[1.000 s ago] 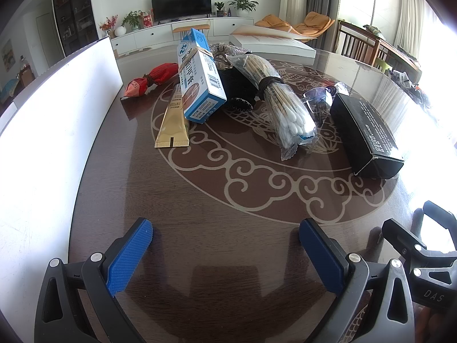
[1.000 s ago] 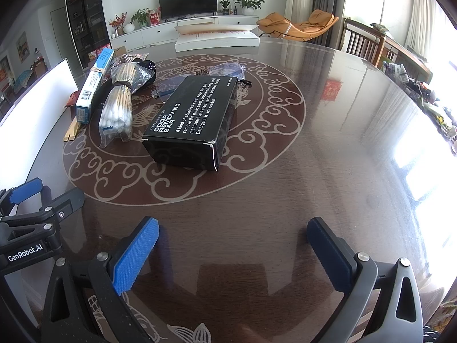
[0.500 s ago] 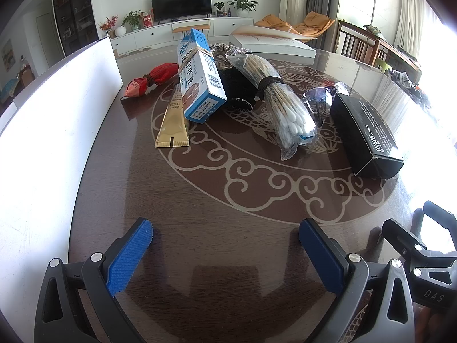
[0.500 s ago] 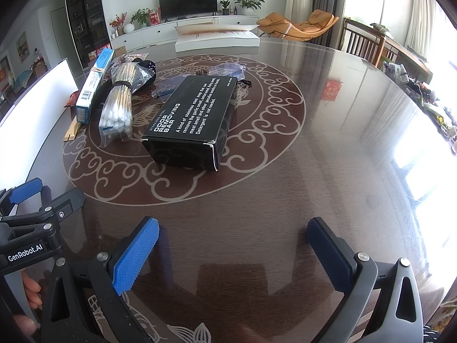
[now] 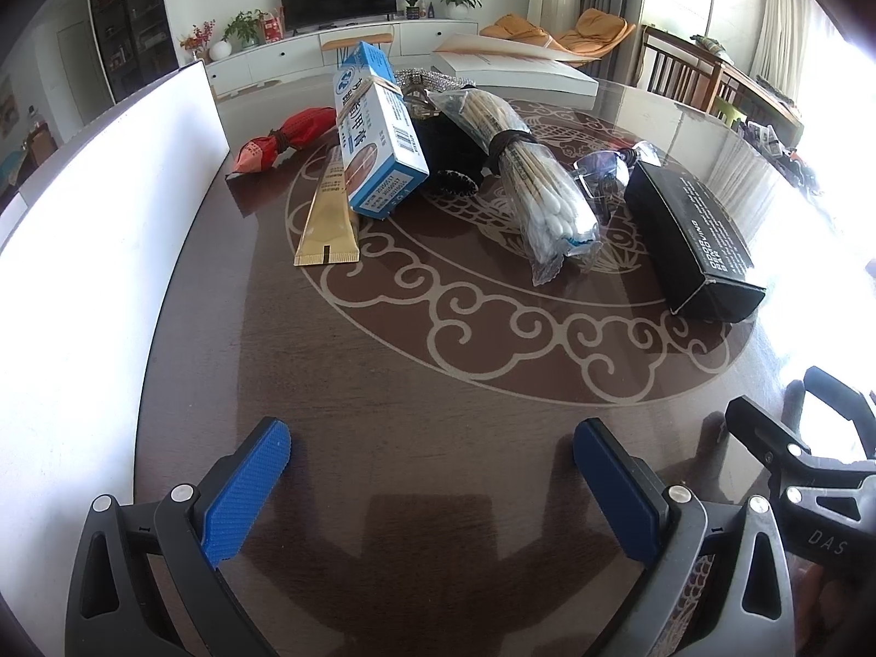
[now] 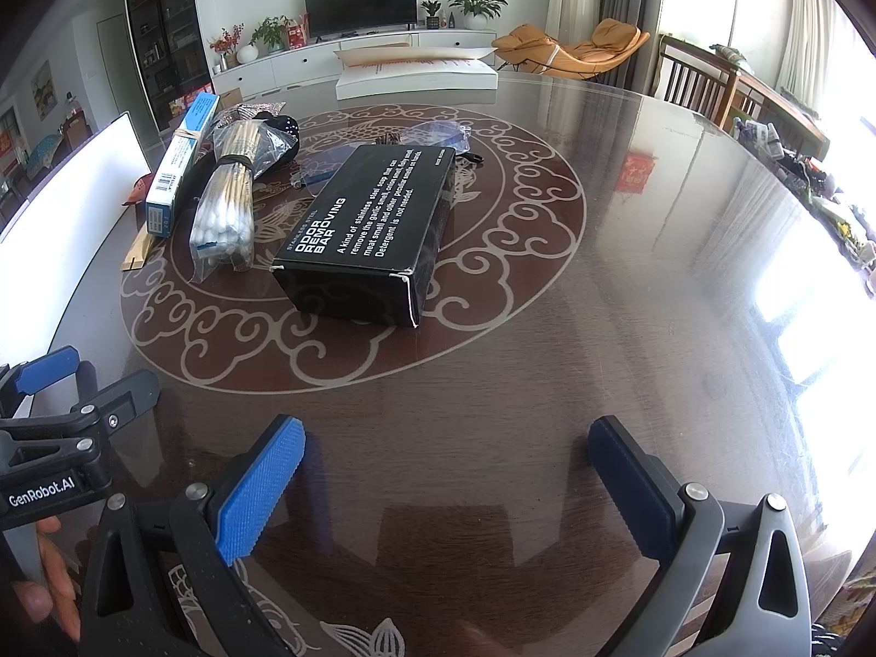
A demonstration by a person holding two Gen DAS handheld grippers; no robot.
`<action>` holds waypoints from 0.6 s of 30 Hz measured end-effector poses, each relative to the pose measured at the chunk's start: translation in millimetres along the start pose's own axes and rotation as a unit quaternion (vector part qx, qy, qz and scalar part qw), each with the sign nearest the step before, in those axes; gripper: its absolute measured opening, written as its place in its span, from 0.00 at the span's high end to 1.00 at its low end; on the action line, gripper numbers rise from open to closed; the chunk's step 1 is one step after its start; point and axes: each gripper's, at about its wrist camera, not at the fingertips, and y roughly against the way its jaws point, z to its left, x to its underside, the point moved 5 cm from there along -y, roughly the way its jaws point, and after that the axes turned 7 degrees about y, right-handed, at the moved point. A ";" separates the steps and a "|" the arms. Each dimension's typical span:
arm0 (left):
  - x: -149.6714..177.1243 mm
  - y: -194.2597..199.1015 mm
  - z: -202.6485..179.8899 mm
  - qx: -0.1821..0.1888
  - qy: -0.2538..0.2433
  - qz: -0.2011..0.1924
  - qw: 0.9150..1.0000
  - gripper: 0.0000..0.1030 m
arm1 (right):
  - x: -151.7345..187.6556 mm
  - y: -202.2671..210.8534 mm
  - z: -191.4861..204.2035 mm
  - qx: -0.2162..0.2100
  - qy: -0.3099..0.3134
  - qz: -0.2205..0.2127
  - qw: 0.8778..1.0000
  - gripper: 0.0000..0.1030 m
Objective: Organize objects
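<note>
Here both tongs, left tongs (image 5: 432,484) and right tongs (image 6: 446,479), hover spread and empty over the worktop (image 6: 602,328); a clear bag (image 5: 539,200) holds cotton swabs beside a closed black box (image 6: 364,230).

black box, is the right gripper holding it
No, the right gripper is open and empty above bare table, with the black box lying apart, farther out.

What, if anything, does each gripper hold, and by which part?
Nothing is held. The left gripper and right gripper are both open above bare table.
</note>
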 end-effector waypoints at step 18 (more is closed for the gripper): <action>15.8 8.4 20.7 -0.008 0.007 0.020 1.000 0.00 | 0.3 -0.1 0.3 0.000 0.000 0.000 1.000 0.00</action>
